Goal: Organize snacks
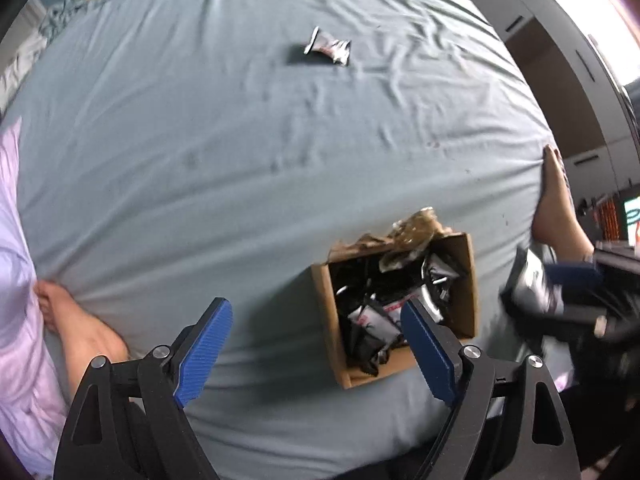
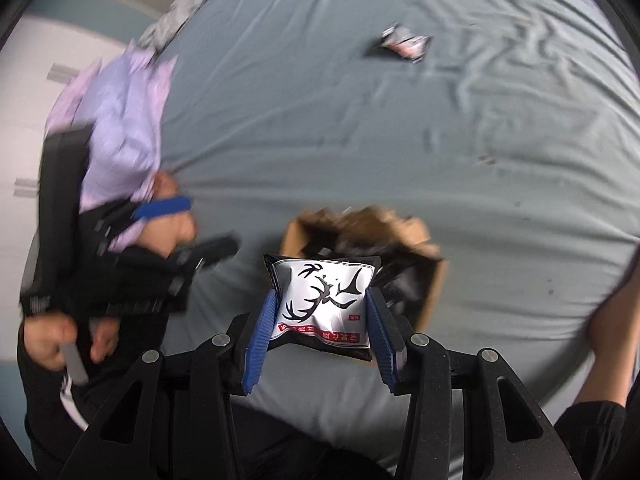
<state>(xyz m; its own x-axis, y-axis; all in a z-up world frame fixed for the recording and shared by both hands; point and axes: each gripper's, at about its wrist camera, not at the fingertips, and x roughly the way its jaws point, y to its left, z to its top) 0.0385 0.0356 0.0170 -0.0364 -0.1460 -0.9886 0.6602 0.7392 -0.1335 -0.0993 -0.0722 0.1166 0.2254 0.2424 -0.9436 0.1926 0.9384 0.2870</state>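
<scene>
An open cardboard box (image 1: pixel 469 280) holding several dark and silver snack packets stands on the grey-blue bed sheet (image 1: pixel 240 160). My left gripper (image 1: pixel 316 306) hangs open above the sheet just left of the box, with nothing between its blue fingers. My right gripper (image 2: pixel 322 296) is shut on a silver packet with a black antler print (image 2: pixel 324 304), held over the near side of the box (image 2: pixel 434 292). One loose snack packet (image 1: pixel 328 48) lies far out on the sheet and shows again in the right wrist view (image 2: pixel 406 42). In that view the left gripper (image 2: pixel 200 228) is blurred at left.
A lilac quilt (image 1: pixel 16 280) is bunched at the left edge of the bed (image 2: pixel 120 120). Bare feet of a person rest on the sheet at left (image 1: pixel 80 320) and at right (image 1: pixel 556 200). Dark furniture (image 1: pixel 560 80) stands beyond the bed's right side.
</scene>
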